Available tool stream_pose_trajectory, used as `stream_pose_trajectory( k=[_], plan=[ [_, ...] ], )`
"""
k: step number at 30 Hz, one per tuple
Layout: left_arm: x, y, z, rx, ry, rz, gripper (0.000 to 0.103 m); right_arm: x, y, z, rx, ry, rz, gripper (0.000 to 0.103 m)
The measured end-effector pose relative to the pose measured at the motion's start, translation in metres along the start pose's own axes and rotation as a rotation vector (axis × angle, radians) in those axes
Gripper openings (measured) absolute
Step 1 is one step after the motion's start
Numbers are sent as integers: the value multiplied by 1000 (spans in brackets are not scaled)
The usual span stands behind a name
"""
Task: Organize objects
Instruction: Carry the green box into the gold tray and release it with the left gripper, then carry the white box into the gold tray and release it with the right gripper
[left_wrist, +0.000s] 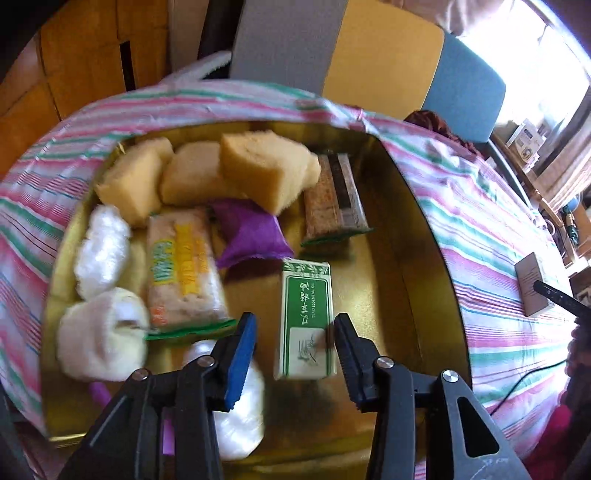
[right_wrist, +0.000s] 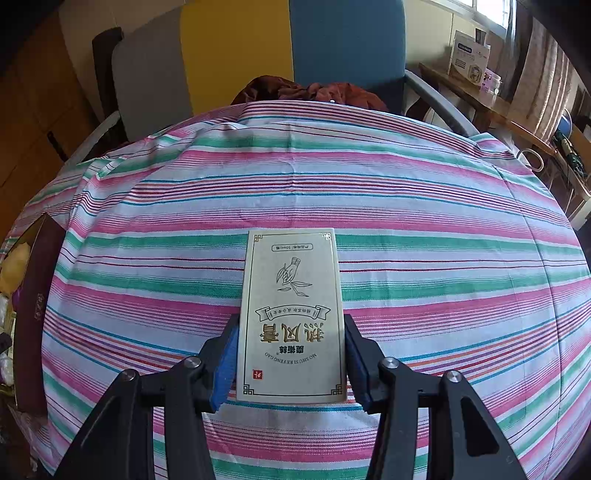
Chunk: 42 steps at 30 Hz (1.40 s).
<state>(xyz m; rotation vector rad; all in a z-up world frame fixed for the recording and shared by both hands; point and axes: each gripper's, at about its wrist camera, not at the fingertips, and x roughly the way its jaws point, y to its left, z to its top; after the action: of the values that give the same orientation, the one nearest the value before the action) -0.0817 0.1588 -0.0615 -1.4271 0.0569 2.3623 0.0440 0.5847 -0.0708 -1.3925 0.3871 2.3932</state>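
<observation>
In the left wrist view a gold tin (left_wrist: 406, 229) holds yellow sponges (left_wrist: 258, 166), white puffs (left_wrist: 103, 251), a snack bar (left_wrist: 181, 269), a purple sachet (left_wrist: 247, 232), a brown bar (left_wrist: 332, 199) and a green essential-oil box (left_wrist: 306, 314). My left gripper (left_wrist: 295, 343) is open above the tin, its fingers either side of the green box's near end. In the right wrist view my right gripper (right_wrist: 291, 354) has its pads against both sides of a beige carton with gold print (right_wrist: 291, 314), which lies on the striped cloth. That carton also shows in the left wrist view (left_wrist: 532, 284).
A pink, green and white striped cloth (right_wrist: 406, 206) covers the table. The tin's dark outer wall (right_wrist: 33, 314) stands at the left edge of the right wrist view. Chairs with grey, yellow and blue backs (right_wrist: 347, 48) stand behind the table. A shelf with boxes (right_wrist: 469, 55) is at right.
</observation>
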Motion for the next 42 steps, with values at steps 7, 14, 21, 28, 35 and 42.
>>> stream_pose_trajectory(
  k=[7,14,21,28,35,42],
  plan=[
    [-47,16,-11,50,-123,38,49,-4,9,-2,-1,19,-61,51],
    [-76,33,-22,82,-233,91,49,-72,94,-9,-38,-66,84,51],
    [-85,45,-35,73,-267,85,53,-109,237,-30,-243,-73,279,51],
    [-94,61,-47,41,-293,69,58,-82,314,-40,-331,29,235,51],
    [-96,81,-52,-10,-304,54,59,-54,344,-44,-356,103,110,51],
    [-96,99,-56,-53,-303,42,61,-34,360,-46,-394,128,-10,51]
  ],
)
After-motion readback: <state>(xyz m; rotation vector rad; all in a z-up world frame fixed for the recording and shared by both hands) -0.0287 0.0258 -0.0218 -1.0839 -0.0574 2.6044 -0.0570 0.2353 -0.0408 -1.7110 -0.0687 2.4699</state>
